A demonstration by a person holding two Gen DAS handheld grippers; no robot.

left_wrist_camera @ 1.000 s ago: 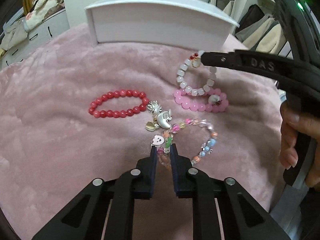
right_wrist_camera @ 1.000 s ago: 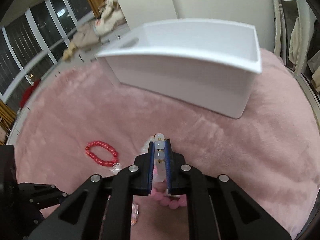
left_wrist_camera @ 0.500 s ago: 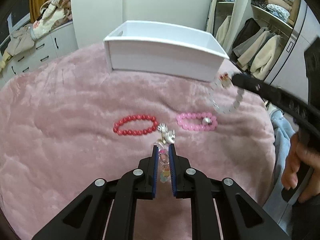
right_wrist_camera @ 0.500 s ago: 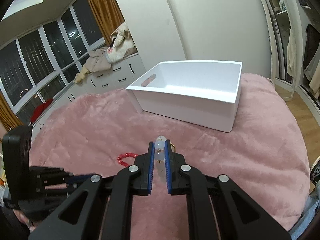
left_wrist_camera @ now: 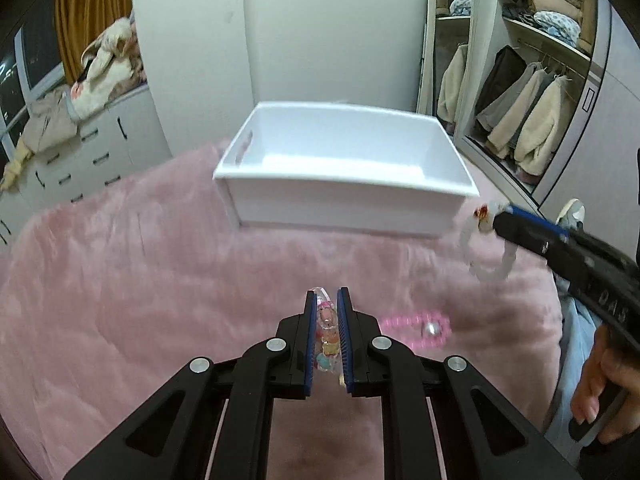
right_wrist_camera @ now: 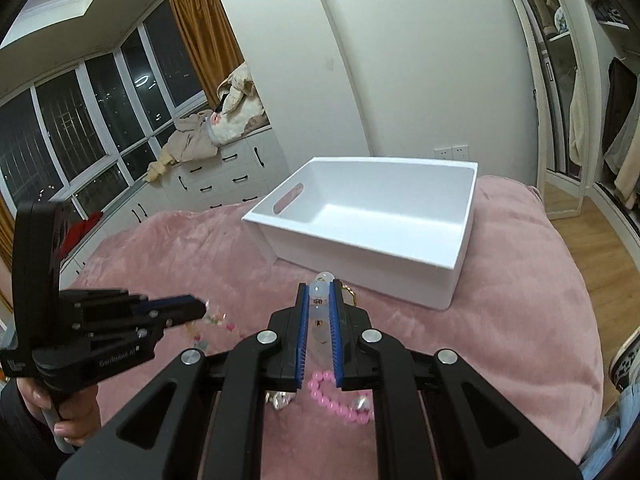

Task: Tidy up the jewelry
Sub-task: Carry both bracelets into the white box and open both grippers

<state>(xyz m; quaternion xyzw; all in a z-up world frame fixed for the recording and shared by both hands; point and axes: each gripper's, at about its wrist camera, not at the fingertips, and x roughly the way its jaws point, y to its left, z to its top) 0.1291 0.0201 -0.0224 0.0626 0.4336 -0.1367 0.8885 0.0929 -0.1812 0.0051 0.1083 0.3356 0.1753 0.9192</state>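
Observation:
My left gripper [left_wrist_camera: 327,300] is shut on a multicoloured charm bracelet [left_wrist_camera: 326,334], lifted above the pink blanket. In the right wrist view that same left gripper [right_wrist_camera: 202,308] shows at the left with the charm bracelet [right_wrist_camera: 218,320] dangling from it. My right gripper [right_wrist_camera: 322,286] is shut on a white bead bracelet [right_wrist_camera: 322,300]; in the left wrist view the right gripper [left_wrist_camera: 496,216] holds that white bracelet [left_wrist_camera: 486,258] hanging as a loop in the air. A pink bead bracelet [left_wrist_camera: 416,326] lies on the blanket. The white storage box [left_wrist_camera: 344,172] stands open beyond both grippers.
A pink fluffy blanket [left_wrist_camera: 140,280] covers the bed. White drawers [right_wrist_camera: 224,176] with piled clothes stand at the back left, a wardrobe [left_wrist_camera: 532,120] with hanging coats at the right. The pink bracelet [right_wrist_camera: 336,398] lies under my right gripper.
Both grippers have risen from the blanket with their bracelets and drawn back, so the white box now shows its inside. The red bracelet has dropped out of view.

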